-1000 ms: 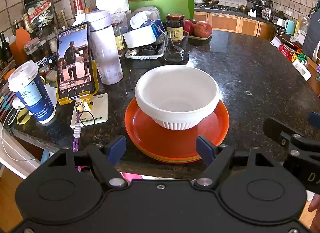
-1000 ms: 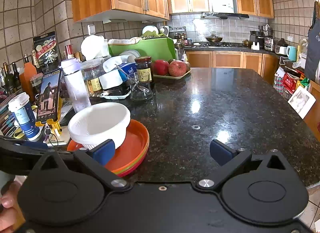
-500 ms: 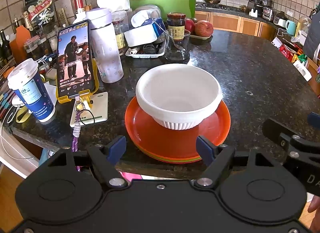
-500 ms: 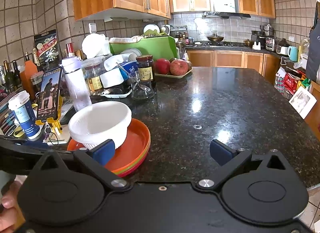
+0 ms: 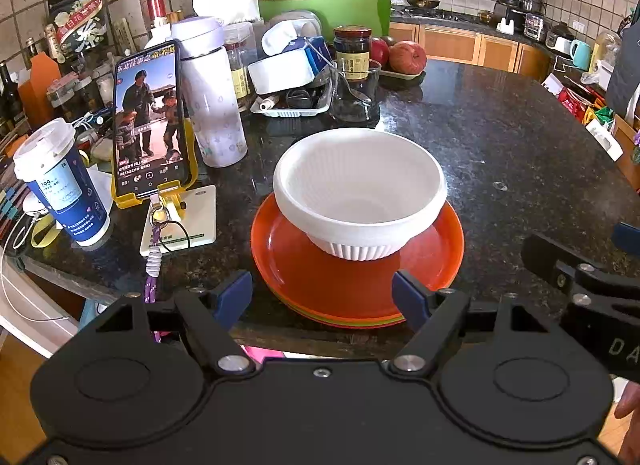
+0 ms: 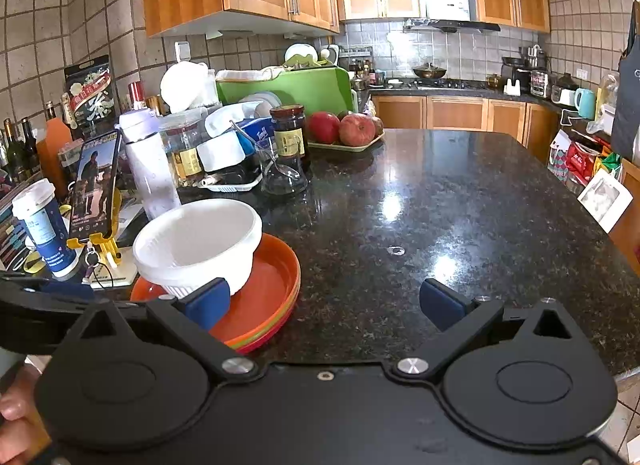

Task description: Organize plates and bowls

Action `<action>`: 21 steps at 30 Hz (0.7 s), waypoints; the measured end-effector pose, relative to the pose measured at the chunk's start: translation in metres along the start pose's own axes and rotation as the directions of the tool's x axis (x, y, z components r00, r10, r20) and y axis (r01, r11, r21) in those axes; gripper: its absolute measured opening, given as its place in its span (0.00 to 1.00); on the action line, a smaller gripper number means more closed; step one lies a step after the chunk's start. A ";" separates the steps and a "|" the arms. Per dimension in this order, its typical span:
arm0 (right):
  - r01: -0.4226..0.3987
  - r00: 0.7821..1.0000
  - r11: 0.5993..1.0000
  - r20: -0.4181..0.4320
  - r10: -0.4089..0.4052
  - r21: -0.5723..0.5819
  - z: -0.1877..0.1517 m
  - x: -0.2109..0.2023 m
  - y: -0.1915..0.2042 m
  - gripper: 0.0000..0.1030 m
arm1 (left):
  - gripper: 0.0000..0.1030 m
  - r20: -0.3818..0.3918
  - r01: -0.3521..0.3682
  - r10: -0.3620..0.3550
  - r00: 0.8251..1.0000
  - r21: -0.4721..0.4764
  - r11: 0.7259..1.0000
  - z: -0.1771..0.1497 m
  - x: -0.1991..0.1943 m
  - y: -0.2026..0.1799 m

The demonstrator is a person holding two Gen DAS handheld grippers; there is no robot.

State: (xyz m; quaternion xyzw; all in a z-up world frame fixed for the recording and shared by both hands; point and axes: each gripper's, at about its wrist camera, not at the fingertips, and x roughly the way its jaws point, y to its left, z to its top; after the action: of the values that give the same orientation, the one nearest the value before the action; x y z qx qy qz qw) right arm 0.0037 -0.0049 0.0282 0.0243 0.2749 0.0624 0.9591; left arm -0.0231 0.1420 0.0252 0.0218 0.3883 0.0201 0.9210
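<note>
Bowl: we see a white bowl [image 5: 360, 201] with a ribbed foot standing upright on the plate stack, empty inside, set toward the stack's far side.
Plates: a stack of plates [image 5: 340, 285], orange on top with green and red rims showing beneath, lies at the near edge of the dark speckled surface [image 5: 500, 137]; part of its near rim reaches the edge.
Left tool: our left tool [image 5: 322, 293] hangs just short of the near rim of the plates, its blue pads spread wide with nothing between them; the pads touch neither plate nor bowl, as far as we can tell.
Right tool: our right tool [image 6: 324, 301] sits to the right of the stack, pads wide apart and empty; in its own view the left pad overlaps the bowl's foot, but we cannot tell whether it touches.
Hands: a bit of a hand shows at the lower left corner of the right wrist view.
Left of the stack: a phone [image 5: 150, 127] in a yellow stand shows a video, beside a blue paper cup [image 5: 60, 185] and a pale lilac flask [image 5: 210, 93].
Behind the bowl: a glass with a spoon [image 5: 356, 91], a dark jar [image 5: 352, 49] and a tray of apples [image 5: 404, 59] stand near one another.
Right half of the surface: bare stone with window glare and one small ring-shaped object [image 6: 396, 251].
</note>
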 end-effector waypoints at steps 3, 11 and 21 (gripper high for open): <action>0.004 1.000 1.000 -0.012 -0.004 -0.001 0.000 0.003 0.001 1.00 | 0.76 -0.001 -0.001 0.001 1.000 0.001 1.000 0.000 0.001 0.001; 0.002 1.000 1.000 -0.026 -0.002 -0.006 0.001 0.007 0.004 1.00 | 0.76 -0.008 -0.005 0.005 1.000 0.002 1.000 0.000 0.005 0.004; 0.003 0.999 1.000 -0.037 -0.004 -0.009 0.005 0.015 0.004 1.00 | 0.76 -0.004 -0.012 0.012 1.000 0.004 1.000 0.002 0.008 0.007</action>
State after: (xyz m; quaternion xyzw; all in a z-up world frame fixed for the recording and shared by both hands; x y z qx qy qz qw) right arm 0.0180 0.0007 0.0246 0.0185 0.2926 0.0623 0.9540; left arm -0.0161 0.1495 0.0209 0.0261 0.3901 0.0250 0.9200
